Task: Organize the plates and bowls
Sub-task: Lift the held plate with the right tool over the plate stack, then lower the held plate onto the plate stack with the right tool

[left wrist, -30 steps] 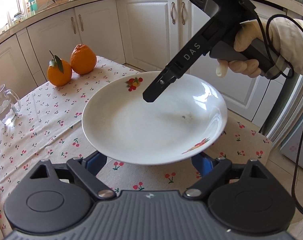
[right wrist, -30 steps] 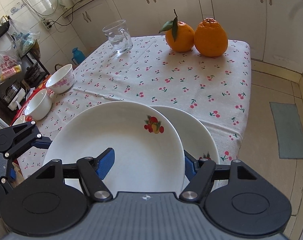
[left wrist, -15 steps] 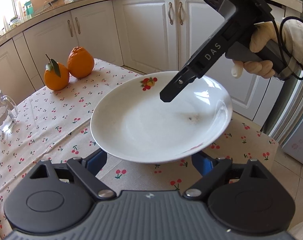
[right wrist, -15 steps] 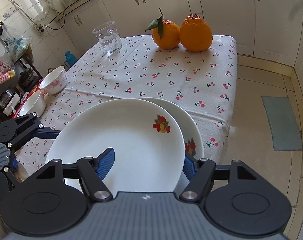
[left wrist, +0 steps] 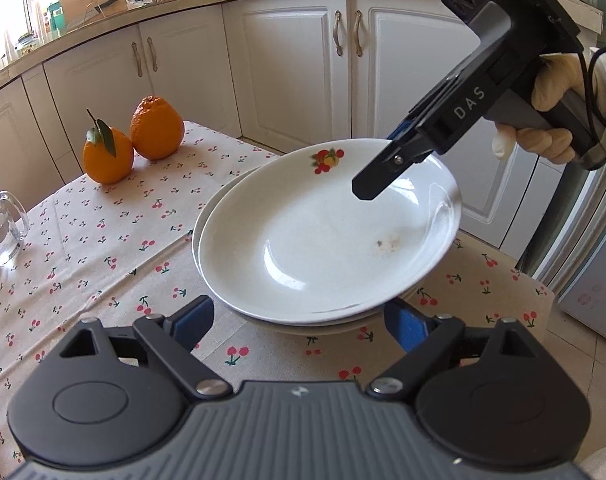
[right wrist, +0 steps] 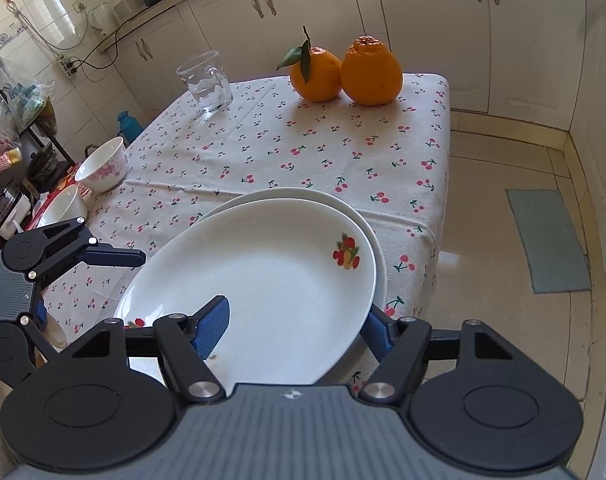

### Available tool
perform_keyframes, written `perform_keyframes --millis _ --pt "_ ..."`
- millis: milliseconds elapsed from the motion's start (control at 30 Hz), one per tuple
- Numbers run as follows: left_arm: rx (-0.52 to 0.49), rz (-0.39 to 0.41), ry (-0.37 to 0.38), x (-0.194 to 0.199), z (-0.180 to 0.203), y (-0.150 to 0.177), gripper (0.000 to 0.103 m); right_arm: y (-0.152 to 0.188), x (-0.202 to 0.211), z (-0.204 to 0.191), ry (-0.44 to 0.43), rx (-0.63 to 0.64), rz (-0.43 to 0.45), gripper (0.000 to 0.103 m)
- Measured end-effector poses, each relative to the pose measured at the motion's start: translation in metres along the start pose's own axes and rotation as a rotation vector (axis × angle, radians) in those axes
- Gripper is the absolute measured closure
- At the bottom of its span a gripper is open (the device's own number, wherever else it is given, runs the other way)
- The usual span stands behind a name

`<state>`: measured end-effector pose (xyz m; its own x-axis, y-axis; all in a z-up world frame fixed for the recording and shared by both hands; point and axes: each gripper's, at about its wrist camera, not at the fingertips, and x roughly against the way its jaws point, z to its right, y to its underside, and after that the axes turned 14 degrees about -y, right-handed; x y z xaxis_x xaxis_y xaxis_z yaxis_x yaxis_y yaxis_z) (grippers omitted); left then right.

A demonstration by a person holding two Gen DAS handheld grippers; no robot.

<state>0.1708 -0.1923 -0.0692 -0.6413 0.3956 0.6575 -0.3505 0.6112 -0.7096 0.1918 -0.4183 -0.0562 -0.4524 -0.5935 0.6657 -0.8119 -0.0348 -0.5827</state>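
A white upper plate (left wrist: 323, 236) with a fruit print hangs tilted over a second white lower plate (left wrist: 201, 216) that lies on the cherry-print tablecloth. My right gripper (right wrist: 295, 324) is shut on the upper plate's (right wrist: 263, 280) rim, one pad on its inner face and one under it. In the left wrist view its black finger (left wrist: 383, 176) reaches over the far right rim. My left gripper (left wrist: 303, 320) sits at the stack's near edge with its jaws opening and its pads off the plates. Its finger (right wrist: 115, 258) stands just left of the upper plate.
Two oranges (right wrist: 347, 70) and a glass mug (right wrist: 207, 82) stand at the far end of the table (right wrist: 263, 152). A pink-flowered bowl (right wrist: 103, 168) and a white bowl (right wrist: 65, 208) sit at its left edge. White cabinets (left wrist: 295, 56) lie beyond, with tiled floor and a mat (right wrist: 547, 236) on the right.
The right gripper has carried the upper plate sideways until it hangs over the lower plate, which now shows beneath it in the left wrist view. The left jaws have widened slightly.
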Motion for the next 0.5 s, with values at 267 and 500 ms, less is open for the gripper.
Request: perform_keyframes --millis 267,500 --pt "0.008 0.0 0.001 -0.001 -0.001 0.001 0.008 0.006 0.004 -0.01 0.067 -0.002 -0.011 0.027" --pt "-0.003 0.0 -0.021 0.003 -0.003 0.005 0.009 0.009 -0.001 -0.021 0.131 -0.008 -0.032 0.025"
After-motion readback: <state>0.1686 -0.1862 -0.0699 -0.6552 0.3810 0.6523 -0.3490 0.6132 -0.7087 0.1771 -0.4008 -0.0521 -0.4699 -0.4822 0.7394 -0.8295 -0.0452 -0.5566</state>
